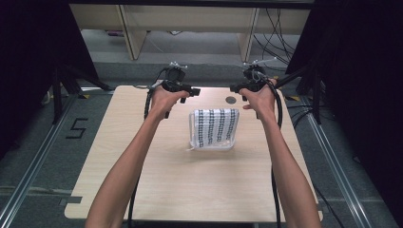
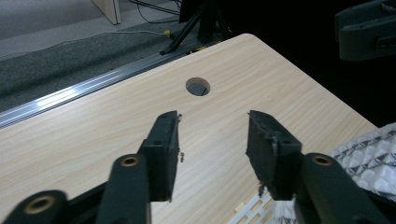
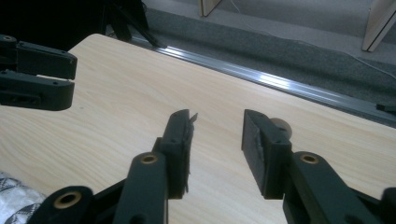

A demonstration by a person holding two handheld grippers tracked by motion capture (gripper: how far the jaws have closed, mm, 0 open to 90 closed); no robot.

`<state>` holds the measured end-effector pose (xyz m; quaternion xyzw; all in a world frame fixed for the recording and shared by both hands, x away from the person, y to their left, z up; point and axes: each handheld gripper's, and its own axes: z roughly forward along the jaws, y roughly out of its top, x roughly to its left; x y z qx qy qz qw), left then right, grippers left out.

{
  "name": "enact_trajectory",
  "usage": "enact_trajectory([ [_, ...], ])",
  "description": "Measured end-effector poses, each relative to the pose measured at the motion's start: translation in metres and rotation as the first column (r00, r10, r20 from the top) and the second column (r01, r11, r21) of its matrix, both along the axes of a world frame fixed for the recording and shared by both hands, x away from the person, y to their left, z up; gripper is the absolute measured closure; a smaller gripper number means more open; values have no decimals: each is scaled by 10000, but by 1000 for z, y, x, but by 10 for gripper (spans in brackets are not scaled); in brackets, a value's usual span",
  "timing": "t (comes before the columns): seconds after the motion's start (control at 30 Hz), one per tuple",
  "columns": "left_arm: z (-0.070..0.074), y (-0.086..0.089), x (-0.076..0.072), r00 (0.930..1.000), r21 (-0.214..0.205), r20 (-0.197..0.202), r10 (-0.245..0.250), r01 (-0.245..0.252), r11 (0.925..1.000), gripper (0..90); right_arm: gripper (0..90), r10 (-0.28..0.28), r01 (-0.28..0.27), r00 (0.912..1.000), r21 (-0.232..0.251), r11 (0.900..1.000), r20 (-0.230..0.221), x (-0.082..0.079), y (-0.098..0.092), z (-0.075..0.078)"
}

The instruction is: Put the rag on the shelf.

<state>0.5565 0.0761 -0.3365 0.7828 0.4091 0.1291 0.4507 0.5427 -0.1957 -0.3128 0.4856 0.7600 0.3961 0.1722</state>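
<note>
Both my grippers, left (image 1: 191,90) and right (image 1: 236,88), hang just beyond the folded cloth (image 1: 214,128), jaws apart and empty. The fold looks finished to me; I only need to pull back.

The folded cloth (image 1: 214,128) near the table's far edge is white, crossed by rows of small black geometric marks in stripes, with a plain white hem. The table (image 1: 142,180) is pale wood grain with a dark round hole (image 1: 231,100). Both grippers, left (image 2: 212,140) and right (image 3: 215,140), are black with brass-coloured pivots.
</note>
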Motion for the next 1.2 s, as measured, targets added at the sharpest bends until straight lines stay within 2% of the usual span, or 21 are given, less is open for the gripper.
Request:
enact_trajectory([
  [0.03,1,1,-1,10000,-75,-9,22,-22,10000,490,617,0,0,10000,0,10000,0,0,0,0],
  [0.07,2,3,-3,9999,-190,-44,107,-107,9998,450,604,-10,10,10000,30,10000,21,-2,0,1],
  [0.23,4,5,-7,9996,-83,-65,287,-288,9996,370,584,127,-127,9999,54,9999,82,-5,-1,0],
  [0.33,4,6,-9,9995,-131,-57,298,-299,9995,362,578,151,-153,9998,232,9996,94,-7,-1,-1],
  [0.37,4,7,-10,9995,-121,-43,308,-308,9995,359,574,278,-282,9993,166,9995,259,-6,-3,-3],
  [0.43,5,8,-12,9994,-151,-57,337,-338,9993,351,566,210,-214,9996,191,9996,207,-8,-3,-2],
  [0.47,6,8,-13,9995,-165,-81,292,-294,9994,349,558,301,-308,9990,210,9993,328,-9,-4,-3],
  [0.53,6,9,-14,9996,-156,-95,283,-284,9995,344,544,183,-190,9996,314,9993,201,-11,-4,-2],
  [0.6,7,9,-16,9996,-171,-75,271,-272,9995,343,538,333,-341,9989,242,9991,318,-11,-6,-2],
  [0.77,11,10,-22,9997,-160,-32,230,-231,9996,333,480,189,-198,9994,346,9992,275,-16,-10,1],
  [0.9,10,15,-26,9995,-148,-41,317,-318,9994,324,445,248,-256,9984,164,9995,511,-19,-12,5],
  [0.93,10,17,-26,9994,-118,-54,328,-328,9994,322,442,227,-242,9986,323,9992,468,-20,-11,5],
  [0.97,9,18,-27,9993,-110,-57,358,-359,9993,321,440,304,-318,9979,233,9992,565,-21,-12,5],
  [1.07,8,21,-28,9992,-184,-42,390,-390,9991,320,435,216,-237,9987,460,9987,458,-24,-10,6],
  [1.13,7,22,-29,9990,-170,-78,436,-438,9989,320,430,412,-428,9976,281,9987,553,-24,-10,3],
  [1.17,7,22,-29,9990,-170,-78,436,-438,9989,318,428,182,-197,9993,456,9988,336,-26,-7,2],
  [1.2,7,23,-29,9990,-161,-76,435,-437,9989,318,428,182,-197,9993,456,9988,336,-26,-7,2],
])
